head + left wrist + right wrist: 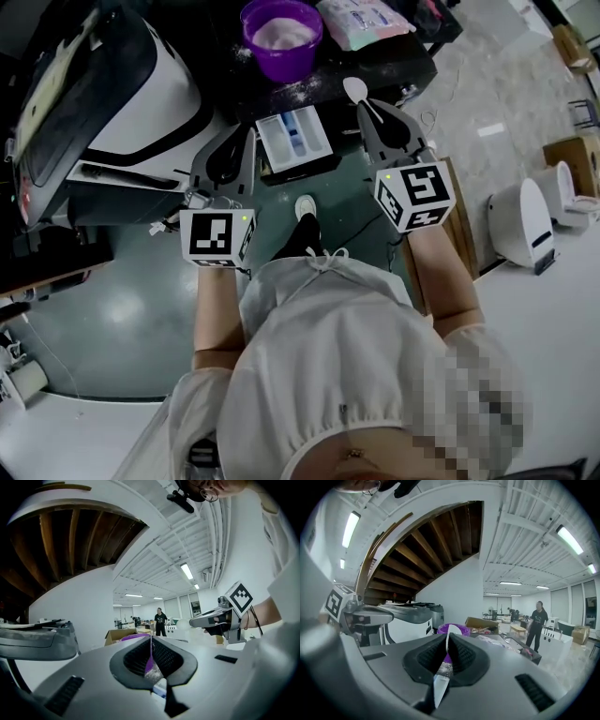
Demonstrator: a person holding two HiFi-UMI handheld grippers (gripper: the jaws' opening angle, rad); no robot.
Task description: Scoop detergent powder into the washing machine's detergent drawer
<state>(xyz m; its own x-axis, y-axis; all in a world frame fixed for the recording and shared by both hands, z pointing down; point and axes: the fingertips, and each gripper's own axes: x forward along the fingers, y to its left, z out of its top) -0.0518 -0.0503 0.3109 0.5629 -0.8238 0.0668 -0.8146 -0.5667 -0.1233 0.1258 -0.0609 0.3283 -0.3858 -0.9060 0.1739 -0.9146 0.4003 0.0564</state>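
A purple bucket of white powder stands on the dark table. In front of it lies the white detergent drawer with a blue compartment. The washing machine is to the left. My right gripper is shut on a white spoon, held just right of the drawer; the spoon's bowl sticks up past the jaws, in front of the bucket. My left gripper hovers at the drawer's left side, shut with nothing in it.
A pale printed bag lies right of the bucket, and spilled powder dusts the table. White fixtures and cardboard boxes stand on the floor at right. A person stands far off in the hall.
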